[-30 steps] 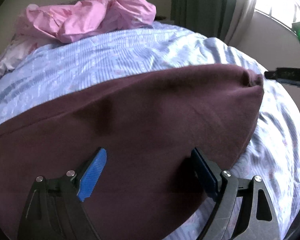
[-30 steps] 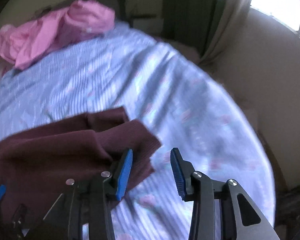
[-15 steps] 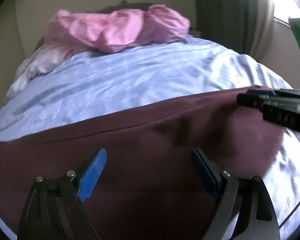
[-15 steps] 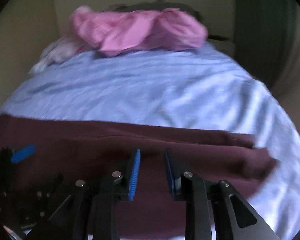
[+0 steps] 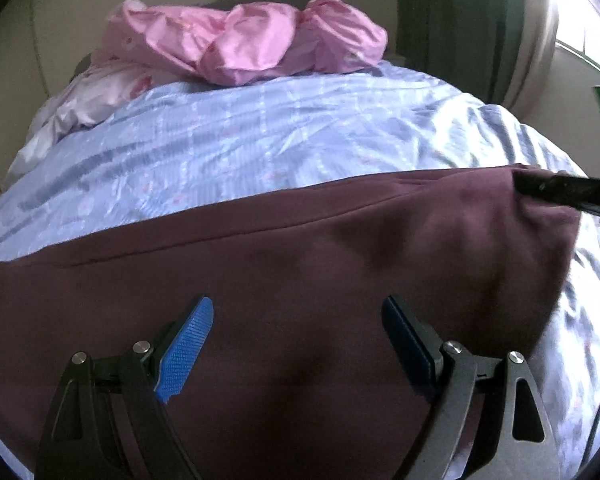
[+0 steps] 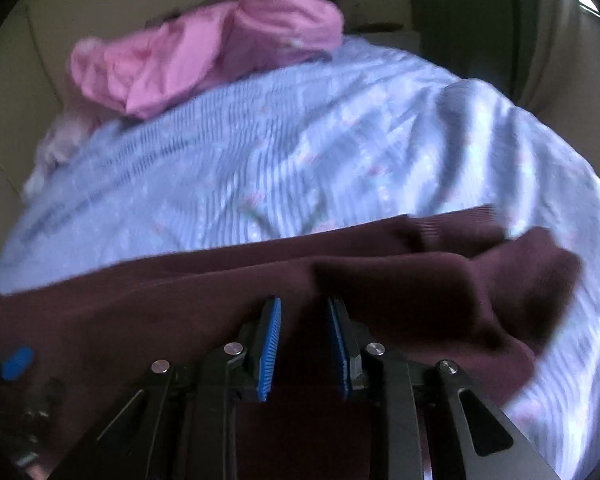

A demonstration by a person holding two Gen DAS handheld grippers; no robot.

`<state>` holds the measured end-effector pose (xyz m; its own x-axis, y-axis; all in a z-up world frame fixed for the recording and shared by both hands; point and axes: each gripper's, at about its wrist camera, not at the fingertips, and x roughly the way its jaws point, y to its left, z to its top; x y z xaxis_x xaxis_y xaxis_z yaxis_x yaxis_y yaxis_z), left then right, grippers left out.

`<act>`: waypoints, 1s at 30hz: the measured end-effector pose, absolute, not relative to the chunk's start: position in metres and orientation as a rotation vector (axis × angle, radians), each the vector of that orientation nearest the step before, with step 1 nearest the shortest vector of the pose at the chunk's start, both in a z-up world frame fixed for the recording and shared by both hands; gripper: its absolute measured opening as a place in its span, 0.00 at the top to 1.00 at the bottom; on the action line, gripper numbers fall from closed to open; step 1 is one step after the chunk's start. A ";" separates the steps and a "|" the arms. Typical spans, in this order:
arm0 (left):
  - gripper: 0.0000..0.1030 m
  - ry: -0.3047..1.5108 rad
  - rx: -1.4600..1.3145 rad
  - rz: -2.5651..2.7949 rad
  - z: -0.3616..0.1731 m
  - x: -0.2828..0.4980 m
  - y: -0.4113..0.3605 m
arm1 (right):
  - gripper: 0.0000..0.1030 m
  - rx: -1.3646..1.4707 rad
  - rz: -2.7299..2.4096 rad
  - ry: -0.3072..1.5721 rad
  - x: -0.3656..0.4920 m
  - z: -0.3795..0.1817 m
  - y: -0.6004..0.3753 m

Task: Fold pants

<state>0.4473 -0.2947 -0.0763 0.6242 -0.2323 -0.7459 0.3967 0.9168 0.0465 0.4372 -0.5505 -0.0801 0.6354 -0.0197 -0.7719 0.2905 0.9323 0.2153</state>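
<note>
Left gripper: jaws spread wide, nothing pinched, blue pads hanging over the maroon pants w/ cloth showing in the gap. Can't tell if the tips touch the fabric.

Right gripper: jaws drawn narrow, 2 blue pads nearly parallel w/ a slim gap; dark cloth fills that gap, but view is blurred, so can't tell if the pads actually press it. In the left wrist view its dark fingers come in from the right edge and meet the pants' far right corner, where the fabric puckers.

Pants lie across the near part of the bed, on a light blue patterned bedsheet, stretched left to right. Right end is bunched and folded over on itself, ribbed cuff showing at the far edge.

Beyond, at the head of the bed, a crumpled pink cloth pile. Green curtain at upper right, bright window beside it.
</note>
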 end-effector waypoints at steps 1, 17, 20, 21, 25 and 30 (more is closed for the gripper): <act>0.16 0.812 0.212 -0.376 -0.073 0.445 -0.297 | 0.73 0.345 -0.183 0.821 0.425 -0.071 -0.553; 0.16 0.706 0.294 -0.487 -0.044 0.403 -0.355 | 0.25 0.963 -0.236 0.564 0.320 -0.118 -0.632; 0.16 0.711 0.287 -0.481 -0.044 0.405 -0.361 | 0.19 1.028 -0.187 0.552 0.325 -0.130 -0.635; 0.16 0.717 0.280 -0.480 -0.044 0.407 -0.362 | 0.19 1.042 -0.182 0.552 0.328 -0.133 -0.636; 0.16 0.772 0.222 -0.470 -0.049 0.421 -0.369 | 0.17 1.100 -0.186 0.565 0.338 -0.145 -0.642; 0.16 0.838 0.100 -0.427 -0.055 0.445 -0.368 | 0.15 1.089 -0.203 0.601 0.352 -0.148 -0.646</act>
